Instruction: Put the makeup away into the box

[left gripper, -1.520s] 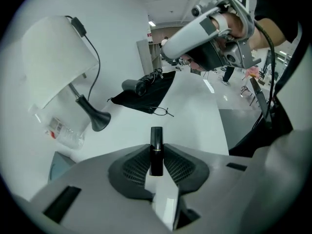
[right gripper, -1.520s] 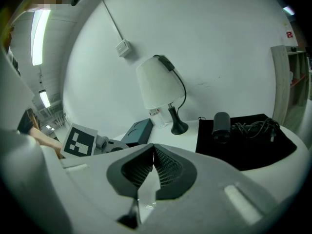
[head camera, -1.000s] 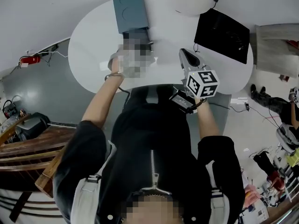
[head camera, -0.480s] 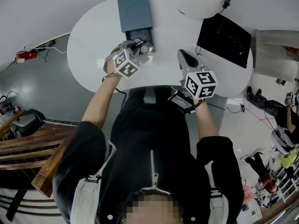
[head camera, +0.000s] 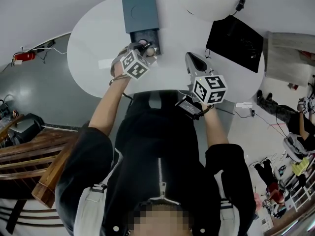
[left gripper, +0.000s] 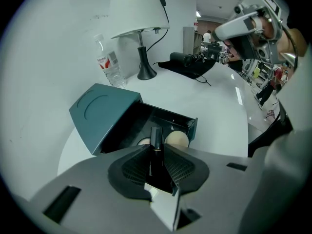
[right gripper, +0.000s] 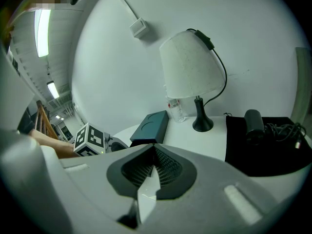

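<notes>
A teal box (head camera: 140, 6) lies on the white table (head camera: 93, 43), its dark drawer (left gripper: 168, 123) pulled open toward me. Two round beige makeup pieces (left gripper: 176, 139) lie in the drawer. My left gripper (left gripper: 156, 152) points steeply down just over the drawer's near end and is shut on a slim black makeup tube (left gripper: 155, 143), which stands upright between the pads. In the head view the left gripper (head camera: 142, 48) is at the drawer's front. My right gripper (head camera: 195, 60) hovers to the right of the box; its jaws (right gripper: 155, 157) meet with nothing between them.
A white table lamp (left gripper: 139, 13) and a water bottle (left gripper: 108, 65) stand behind the box. A black cloth (head camera: 234, 36) with a dark cylinder and cables (right gripper: 253, 121) lies at the right. The table's curved front edge runs close to my body.
My left gripper has sunk and shifted toward the open drawer with the tube in it, rolling a little. The right gripper has stayed where it was.
</notes>
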`<control>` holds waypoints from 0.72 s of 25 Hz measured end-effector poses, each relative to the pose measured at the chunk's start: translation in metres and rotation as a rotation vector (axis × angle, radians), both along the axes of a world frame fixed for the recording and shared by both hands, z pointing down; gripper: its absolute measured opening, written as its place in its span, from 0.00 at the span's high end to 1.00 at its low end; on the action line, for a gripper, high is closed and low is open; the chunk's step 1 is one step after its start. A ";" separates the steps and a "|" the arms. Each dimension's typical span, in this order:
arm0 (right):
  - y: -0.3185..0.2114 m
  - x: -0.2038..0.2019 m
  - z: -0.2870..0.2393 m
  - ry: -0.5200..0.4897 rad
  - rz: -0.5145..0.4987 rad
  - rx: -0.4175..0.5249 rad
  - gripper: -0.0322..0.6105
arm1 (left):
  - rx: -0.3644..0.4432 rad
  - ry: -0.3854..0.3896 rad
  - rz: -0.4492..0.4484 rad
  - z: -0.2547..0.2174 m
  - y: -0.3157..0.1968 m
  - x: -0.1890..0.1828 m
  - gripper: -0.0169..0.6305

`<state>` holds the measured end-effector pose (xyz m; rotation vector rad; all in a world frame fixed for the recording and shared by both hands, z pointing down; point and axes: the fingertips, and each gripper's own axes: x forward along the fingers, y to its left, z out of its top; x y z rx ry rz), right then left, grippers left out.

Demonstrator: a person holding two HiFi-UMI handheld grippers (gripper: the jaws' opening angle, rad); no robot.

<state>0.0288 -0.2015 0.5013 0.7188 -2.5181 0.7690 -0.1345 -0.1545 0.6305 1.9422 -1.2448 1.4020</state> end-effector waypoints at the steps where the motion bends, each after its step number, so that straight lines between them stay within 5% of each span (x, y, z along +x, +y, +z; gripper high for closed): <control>1: 0.001 0.000 0.000 0.001 -0.002 -0.001 0.94 | -0.003 0.000 -0.001 0.001 0.001 0.000 0.83; 18: 0.002 -0.004 -0.001 0.000 0.002 0.006 0.94 | 0.018 0.002 0.013 -0.002 0.006 -0.002 0.83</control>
